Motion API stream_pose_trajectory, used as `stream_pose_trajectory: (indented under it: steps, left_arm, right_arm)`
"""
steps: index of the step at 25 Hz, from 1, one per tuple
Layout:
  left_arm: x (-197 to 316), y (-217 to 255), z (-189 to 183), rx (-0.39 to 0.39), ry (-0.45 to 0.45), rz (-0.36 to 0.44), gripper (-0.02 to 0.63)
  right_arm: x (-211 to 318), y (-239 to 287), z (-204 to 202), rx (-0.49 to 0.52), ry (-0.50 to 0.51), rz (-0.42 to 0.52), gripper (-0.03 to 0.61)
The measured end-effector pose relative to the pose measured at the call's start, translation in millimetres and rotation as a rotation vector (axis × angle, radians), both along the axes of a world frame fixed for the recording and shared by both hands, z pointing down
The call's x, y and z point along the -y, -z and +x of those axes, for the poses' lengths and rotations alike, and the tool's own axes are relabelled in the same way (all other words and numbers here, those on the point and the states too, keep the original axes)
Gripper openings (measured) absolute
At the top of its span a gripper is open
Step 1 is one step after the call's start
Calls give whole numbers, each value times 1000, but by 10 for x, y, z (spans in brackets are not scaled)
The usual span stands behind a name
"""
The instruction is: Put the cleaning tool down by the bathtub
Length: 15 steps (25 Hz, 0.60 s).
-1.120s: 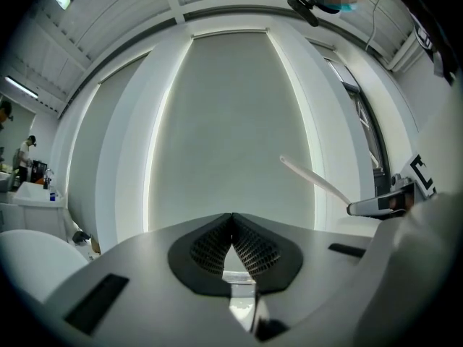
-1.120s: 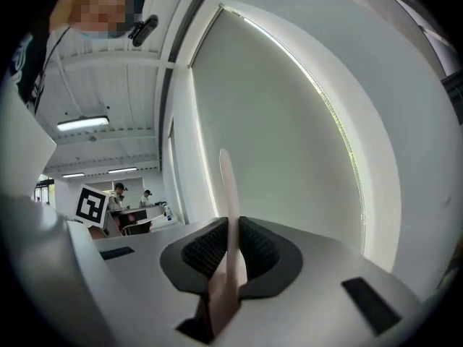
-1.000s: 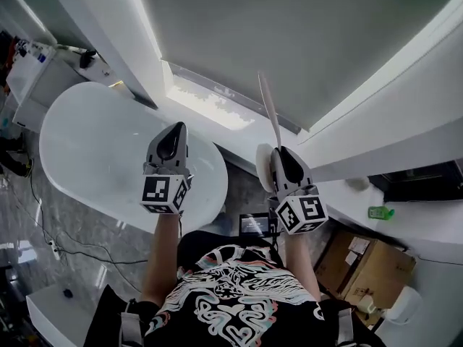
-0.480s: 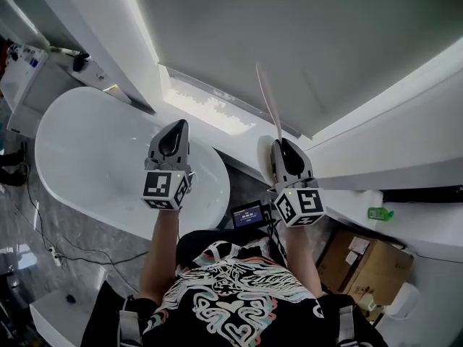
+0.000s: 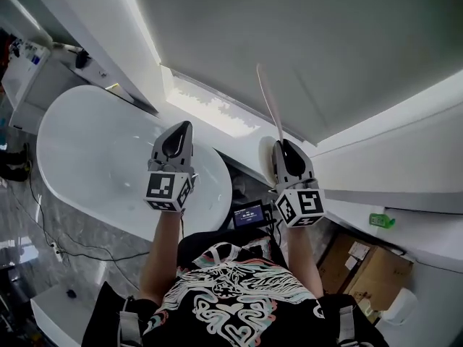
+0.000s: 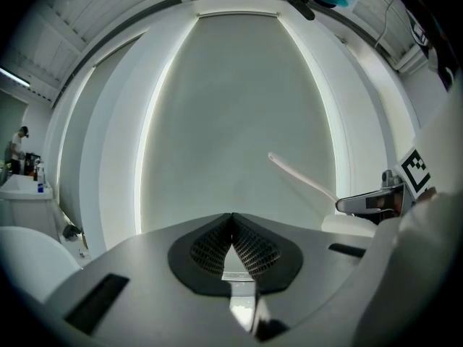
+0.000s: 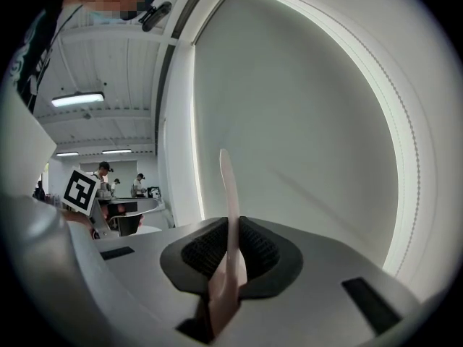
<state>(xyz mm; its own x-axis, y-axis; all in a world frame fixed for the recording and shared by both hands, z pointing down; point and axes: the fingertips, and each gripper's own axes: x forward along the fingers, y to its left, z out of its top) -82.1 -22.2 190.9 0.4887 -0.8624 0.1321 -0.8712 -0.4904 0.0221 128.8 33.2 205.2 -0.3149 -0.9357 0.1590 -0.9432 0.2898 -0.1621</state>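
The white oval bathtub (image 5: 94,157) lies at the left in the head view. My left gripper (image 5: 181,127) hovers over its right end, jaws shut with nothing between them (image 6: 231,219). My right gripper (image 5: 281,144) is to the right of the tub, past its end, and is shut on the cleaning tool. The tool's long pale handle (image 5: 268,107) sticks out beyond the jaws, and its white head (image 5: 265,157) shows beside the gripper. In the right gripper view the handle (image 7: 228,194) runs up between the shut pads. The left gripper view shows the handle (image 6: 304,179) at the right.
A white ledge (image 5: 217,132) runs along the wall behind the tub. A small screen device (image 5: 249,214) sits low between my arms. Cardboard boxes (image 5: 369,270) and a green bottle (image 5: 381,220) are at the right. Cables (image 5: 43,223) lie on the floor at the left.
Both grippers have drifted only slightly and keep their pose. The right one still holds the tool, its handle pointing the same way. The view has shifted a little.
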Motion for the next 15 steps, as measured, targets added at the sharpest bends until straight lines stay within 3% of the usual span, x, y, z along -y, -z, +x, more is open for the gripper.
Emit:
stream_pose_trajectory:
  steps: [15]
  left_arm:
    - [415,-416,43,27,26,-74,17]
  right_arm:
    - [481,-298,-50,-25,72,-33,64]
